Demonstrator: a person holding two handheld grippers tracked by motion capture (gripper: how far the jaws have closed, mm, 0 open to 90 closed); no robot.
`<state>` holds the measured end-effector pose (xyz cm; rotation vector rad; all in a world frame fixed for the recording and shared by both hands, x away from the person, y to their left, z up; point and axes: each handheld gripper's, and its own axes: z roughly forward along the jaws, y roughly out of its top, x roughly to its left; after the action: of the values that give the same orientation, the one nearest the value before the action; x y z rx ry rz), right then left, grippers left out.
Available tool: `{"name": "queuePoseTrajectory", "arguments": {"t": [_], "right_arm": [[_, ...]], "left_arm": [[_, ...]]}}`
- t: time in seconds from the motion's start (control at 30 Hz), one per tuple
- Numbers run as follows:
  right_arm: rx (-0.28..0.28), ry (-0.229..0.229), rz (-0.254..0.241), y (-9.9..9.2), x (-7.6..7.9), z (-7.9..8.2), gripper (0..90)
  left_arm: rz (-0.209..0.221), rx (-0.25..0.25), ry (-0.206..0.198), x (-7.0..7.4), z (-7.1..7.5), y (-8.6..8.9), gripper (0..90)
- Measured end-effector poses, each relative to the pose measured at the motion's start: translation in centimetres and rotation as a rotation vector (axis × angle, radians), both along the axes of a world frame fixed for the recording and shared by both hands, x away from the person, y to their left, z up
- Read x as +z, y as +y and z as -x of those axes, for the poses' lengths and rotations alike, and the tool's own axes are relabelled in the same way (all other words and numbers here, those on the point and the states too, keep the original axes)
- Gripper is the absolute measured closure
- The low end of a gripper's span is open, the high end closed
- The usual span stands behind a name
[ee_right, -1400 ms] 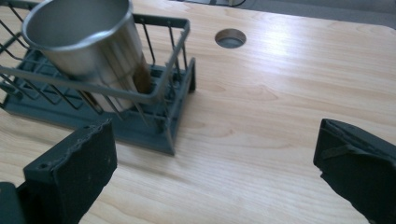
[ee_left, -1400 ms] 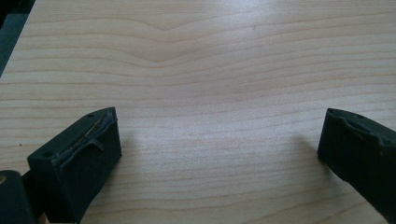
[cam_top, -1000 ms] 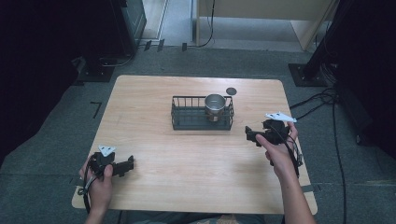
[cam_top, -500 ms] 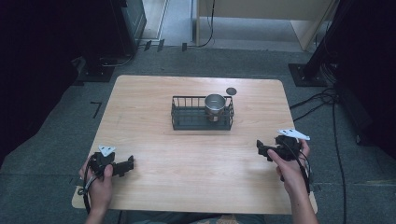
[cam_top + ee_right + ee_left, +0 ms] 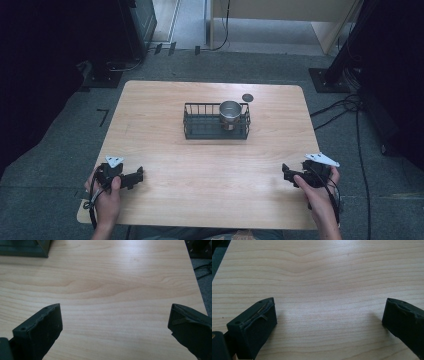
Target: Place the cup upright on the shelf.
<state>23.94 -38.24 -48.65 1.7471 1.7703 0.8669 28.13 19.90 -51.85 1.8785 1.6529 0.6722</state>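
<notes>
A black wire basket (image 5: 204, 128) stands at the middle of the wooden table (image 5: 165, 115), with a metal cup (image 5: 230, 112) upright in its right end. Just behind the basket lies a small dark disc (image 5: 247, 97). My left gripper (image 5: 137, 176) rests low at the near left of the table; its jaws (image 5: 329, 305) are open over bare wood. Near the front right edge, my right gripper (image 5: 285, 172) points left, and its jaws (image 5: 115, 310) are also open with nothing between them. The basket's corner (image 5: 23, 248) shows at the top left of the right gripper view.
Dark cabinets and equipment stand around the table on a grey floor. Cables (image 5: 350, 107) run over the floor at the right. The table's right edge (image 5: 197, 285) lies close beside my right gripper.
My right gripper has drawn back from beside the basket to the near right part of the table. The left gripper has stayed where it was.
</notes>
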Motion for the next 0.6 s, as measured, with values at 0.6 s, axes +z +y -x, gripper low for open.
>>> {"name": "queuePoseTrajectory", "arguments": {"t": [0.6], "right_arm": [[-0.088, 0.059, 0.029, -2.4, -3.3, 3.1, 0.0]], "left_arm": [[-0.001, 0.0, 0.0, 0.0, 0.0, 0.0, 0.0]]}}
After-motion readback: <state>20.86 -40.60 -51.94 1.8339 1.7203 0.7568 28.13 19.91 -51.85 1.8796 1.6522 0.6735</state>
